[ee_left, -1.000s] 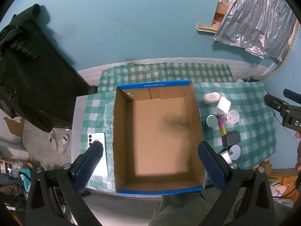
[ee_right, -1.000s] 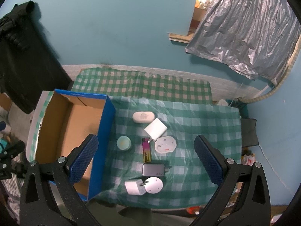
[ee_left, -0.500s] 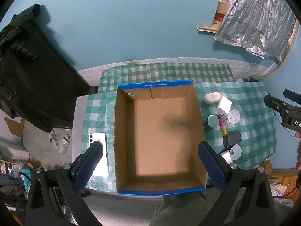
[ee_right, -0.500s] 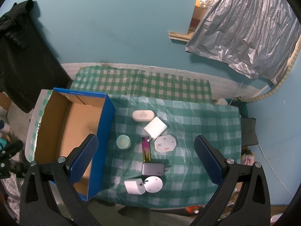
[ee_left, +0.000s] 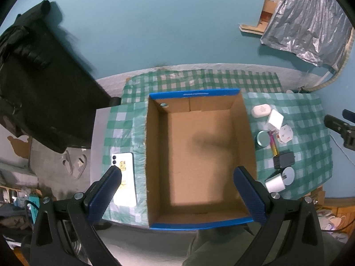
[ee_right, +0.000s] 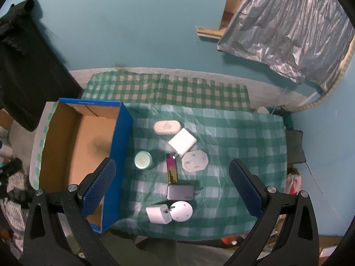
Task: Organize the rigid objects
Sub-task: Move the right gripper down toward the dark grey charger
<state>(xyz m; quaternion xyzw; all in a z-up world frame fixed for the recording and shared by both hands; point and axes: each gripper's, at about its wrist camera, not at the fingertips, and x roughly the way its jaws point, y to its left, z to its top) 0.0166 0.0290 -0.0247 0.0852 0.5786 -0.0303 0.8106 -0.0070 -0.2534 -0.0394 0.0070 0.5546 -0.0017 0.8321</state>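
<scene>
Both grippers, left (ee_left: 177, 190) and right (ee_right: 172, 182), were held with jaws spread wide and empty; small items were clustered right of the box (ee_right: 121, 133)

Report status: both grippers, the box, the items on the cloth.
Left gripper open over empty box. Right gripper open above items; lighter central. Nothing in the way.

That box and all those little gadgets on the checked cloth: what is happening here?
A person holds a hand-held gripper in each hand above the table. The left hand-held gripper hangs open over the empty cardboard box; the right hand-held gripper hangs open over the small items, among them a lighter and a dark charger. Nothing is gripped or boxed yet.
</scene>
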